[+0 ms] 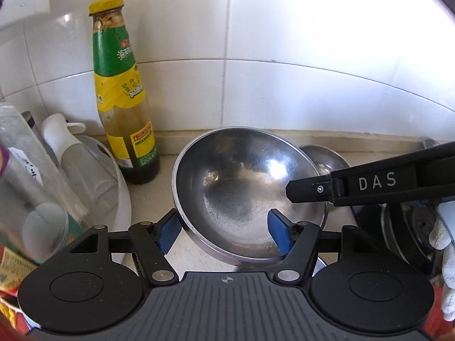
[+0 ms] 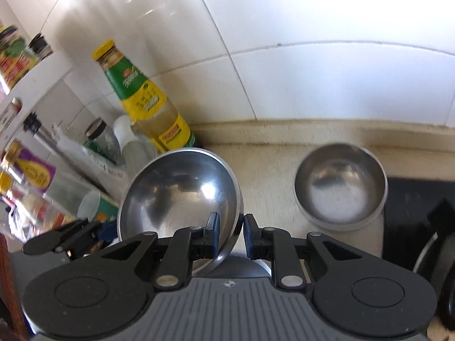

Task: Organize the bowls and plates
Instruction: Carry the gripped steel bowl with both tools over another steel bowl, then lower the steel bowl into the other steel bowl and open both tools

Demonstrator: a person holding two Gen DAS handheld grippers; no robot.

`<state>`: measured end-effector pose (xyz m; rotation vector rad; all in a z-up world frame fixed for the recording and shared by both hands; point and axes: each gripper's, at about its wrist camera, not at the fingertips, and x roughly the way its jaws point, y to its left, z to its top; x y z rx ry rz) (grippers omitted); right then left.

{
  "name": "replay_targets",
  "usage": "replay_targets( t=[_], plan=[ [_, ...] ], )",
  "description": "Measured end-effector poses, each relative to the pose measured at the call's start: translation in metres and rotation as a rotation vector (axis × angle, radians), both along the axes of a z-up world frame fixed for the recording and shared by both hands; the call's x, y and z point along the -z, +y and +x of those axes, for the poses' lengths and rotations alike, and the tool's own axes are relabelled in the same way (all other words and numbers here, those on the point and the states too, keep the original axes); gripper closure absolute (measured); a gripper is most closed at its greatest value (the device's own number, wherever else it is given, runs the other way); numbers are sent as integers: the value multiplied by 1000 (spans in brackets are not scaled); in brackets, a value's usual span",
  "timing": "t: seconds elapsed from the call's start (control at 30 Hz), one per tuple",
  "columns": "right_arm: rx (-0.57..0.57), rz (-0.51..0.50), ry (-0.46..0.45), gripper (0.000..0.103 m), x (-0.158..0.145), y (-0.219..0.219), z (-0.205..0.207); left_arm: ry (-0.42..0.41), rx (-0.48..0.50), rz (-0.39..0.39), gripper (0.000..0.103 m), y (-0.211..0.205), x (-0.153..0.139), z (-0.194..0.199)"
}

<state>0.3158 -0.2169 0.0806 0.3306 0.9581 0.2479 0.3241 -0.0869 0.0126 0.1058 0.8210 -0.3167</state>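
My right gripper point(image 2: 229, 234) is clenched on the rim of the large steel bowl point(image 2: 182, 196), one blue pad inside the wall and one outside, so the bowl hangs tilted above the pale counter point(image 2: 270, 164). It is smooth brushed metal, shallow and round, with a bright glare spot on its inner wall. My left gripper point(image 1: 224, 233) stands released: its blue ribbed pads straddle the near rim of the same bowl point(image 1: 244, 187), the left one clear of the metal, though I cannot tell whether the right pad brushes the inside.

The left wrist view shows the right tool's black finger crossing from the right, printed "DAS" in white, and a white-gloved hand point(image 1: 446, 244) at the edge. Only the right wrist view shows clearly the small steel bowl point(image 2: 339, 184), deeper and straight-walled, sitting on the counter near the tiled wall.

A tall glass sauce bottle point(image 1: 122, 91) with a yellow cap and a green-and-yellow label in Chinese characters stands upright against the glossy white tiles point(image 1: 284, 42). Beside it sits a white-nozzled spray bottle point(image 1: 74, 153).
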Motion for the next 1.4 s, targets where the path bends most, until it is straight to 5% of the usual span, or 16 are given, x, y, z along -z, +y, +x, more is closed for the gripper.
replay_targets(
  t=[0.37, 1.4],
  plan=[
    [-6, -21, 80, 81, 18, 0, -38, 42, 60, 23, 29, -3, 16, -36],
    [-37, -28, 131, 80, 30, -2, -45, 69, 95, 52, 28, -4, 23, -39]
  ],
)
